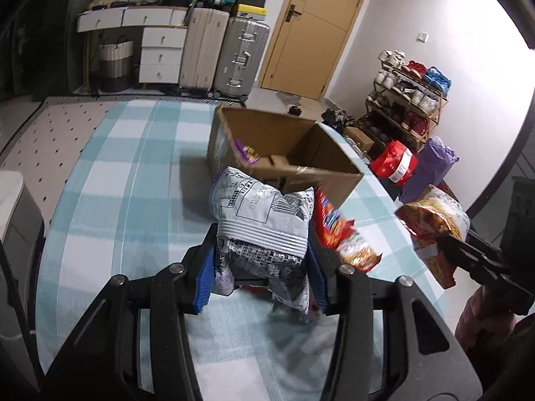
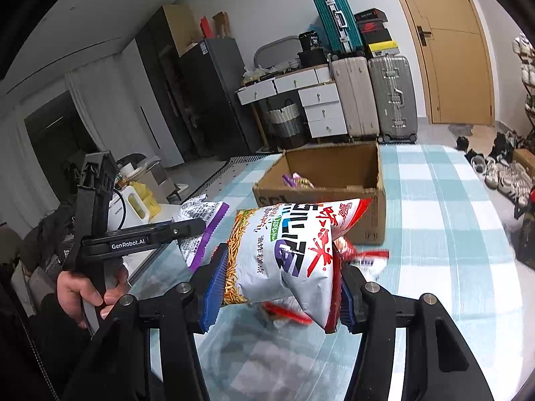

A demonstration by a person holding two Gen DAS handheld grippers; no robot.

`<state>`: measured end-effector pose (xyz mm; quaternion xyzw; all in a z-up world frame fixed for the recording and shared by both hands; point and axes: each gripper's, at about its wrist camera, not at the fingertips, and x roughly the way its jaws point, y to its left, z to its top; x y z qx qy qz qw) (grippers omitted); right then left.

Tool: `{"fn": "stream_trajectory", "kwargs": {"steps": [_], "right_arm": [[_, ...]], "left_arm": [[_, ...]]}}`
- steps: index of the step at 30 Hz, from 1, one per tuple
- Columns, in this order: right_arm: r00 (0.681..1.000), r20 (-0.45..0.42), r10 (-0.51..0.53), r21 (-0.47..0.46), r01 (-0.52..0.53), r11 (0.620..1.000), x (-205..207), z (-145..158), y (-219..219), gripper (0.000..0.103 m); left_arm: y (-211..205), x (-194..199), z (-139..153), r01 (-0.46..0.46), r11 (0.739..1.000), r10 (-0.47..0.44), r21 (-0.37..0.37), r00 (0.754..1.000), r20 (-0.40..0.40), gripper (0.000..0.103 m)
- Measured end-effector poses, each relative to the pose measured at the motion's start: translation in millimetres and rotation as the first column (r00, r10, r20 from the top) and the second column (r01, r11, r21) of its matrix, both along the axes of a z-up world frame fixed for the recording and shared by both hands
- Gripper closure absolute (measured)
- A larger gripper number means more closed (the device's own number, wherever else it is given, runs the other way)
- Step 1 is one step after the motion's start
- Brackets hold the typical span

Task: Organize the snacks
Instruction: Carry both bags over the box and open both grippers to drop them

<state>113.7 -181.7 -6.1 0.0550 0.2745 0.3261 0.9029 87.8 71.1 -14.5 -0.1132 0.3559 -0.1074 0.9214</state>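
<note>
Left gripper (image 1: pixel 262 264): blue fingers (image 1: pixel 205 280) clamped on a grey-and-white snack bag (image 1: pixel 260 214) with a purple edge, held clear above the counter (image 1: pixel 133 180). The bag puffs out ahead of the fingers, its lower end crumpled between them.

Right gripper (image 2: pixel 279 287): fingers (image 2: pixel 214 287) closed on a white noodle-snack bag (image 2: pixel 287 250) with red and blue print, gripped across its width, also off the counter. The same bag shows at the right edge of the left wrist view.

A person's hand (image 2: pixel 87 287) holds the left gripper's handle, seen from the right wrist view.

Red snack packets (image 1: pixel 337 234) lie on the checked blue-and-white cloth just below and beside the held bags; blurred.

Open cardboard box (image 2: pixel 331 173) stands on the counter beyond both grippers, flaps up. A purple packet (image 1: pixel 245 150) lies inside against its left wall.

Background: suitcases (image 2: pixel 374 97), white drawers (image 2: pixel 321 107), wooden door (image 1: pixel 321 23), shoe rack (image 1: pixel 408 100).
</note>
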Motion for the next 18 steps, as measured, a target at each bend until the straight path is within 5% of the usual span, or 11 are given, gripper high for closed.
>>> {"fn": "stream_trajectory", "kwargs": {"steps": [18], "right_arm": [[0.999,0.024,-0.024,-0.008,0.024,1.0,89.0,45.9,18.1,0.047]], "left_arm": [[-36.6,90.1,46.4,0.08,0.997,-0.08,0.014,0.997,0.018,0.059]]}}
